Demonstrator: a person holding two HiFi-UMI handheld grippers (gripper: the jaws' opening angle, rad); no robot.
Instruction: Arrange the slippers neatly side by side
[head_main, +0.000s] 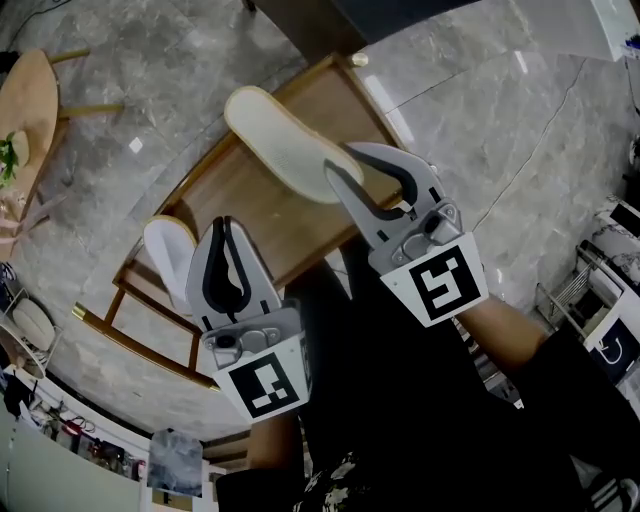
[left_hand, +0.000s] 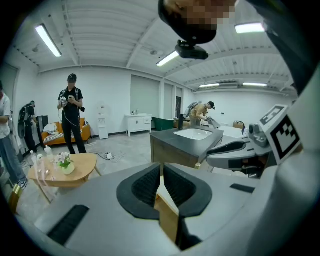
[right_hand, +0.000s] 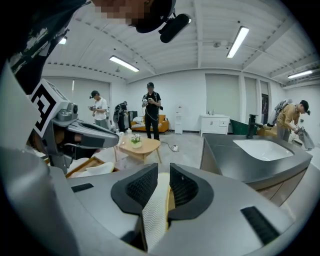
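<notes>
Directly beneath the grippers a low wooden rack (head_main: 250, 190) stands on a grey marble floor (head_main: 480, 110), one brass-tipped corner pointing away from the person. Further out, a small round wooden table (head_main: 25, 110) carries a potted plant (head_main: 8, 155). At the far white wall a person (left_hand: 71, 112) stands by an orange sofa (left_hand: 57, 132) under strip lights. The left gripper (head_main: 226, 228) has its jaws clenched tight on the thin edge of a white slipper (head_main: 168, 250), which hangs over the rack's near left corner. The right gripper (head_main: 348, 162) has its jaws a little apart. Even so, both pads meet the heel end of a cream slipper (head_main: 280, 140), zigzag sole towards its camera. That slipper reaches out over the rack's top, well apart from the white one.
</notes>
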